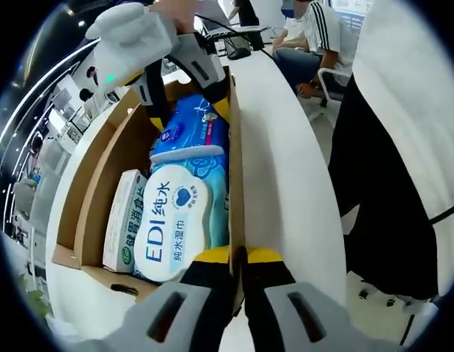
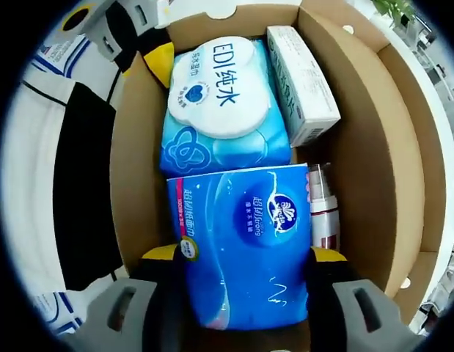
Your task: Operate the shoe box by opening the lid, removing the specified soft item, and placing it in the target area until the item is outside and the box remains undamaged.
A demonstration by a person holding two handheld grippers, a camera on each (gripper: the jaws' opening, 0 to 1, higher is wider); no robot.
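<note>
**Tissue pack gripped inside open box**

The open box (image 2: 373, 147) sits on a white table (image 1: 285, 147). Inside lie a wipes pack (image 2: 223, 103), a blue tissue pack (image 2: 245, 242), a white carton (image 2: 304, 84) and a bottle (image 2: 323, 209). The right gripper (image 2: 245, 268) clasps the tissue pack. The left gripper (image 1: 238, 257) pinches the box's side wall.

From the left gripper view we look along the shoe box (image 1: 102, 176) from one end, low over its side wall, with the white surface (image 1: 285, 161) beside it. From the right gripper view we look down into the box from the opposite end, closer. We share the box interior and the wet-wipes pack (image 1: 179, 220) (image 2: 223, 88).
</note>
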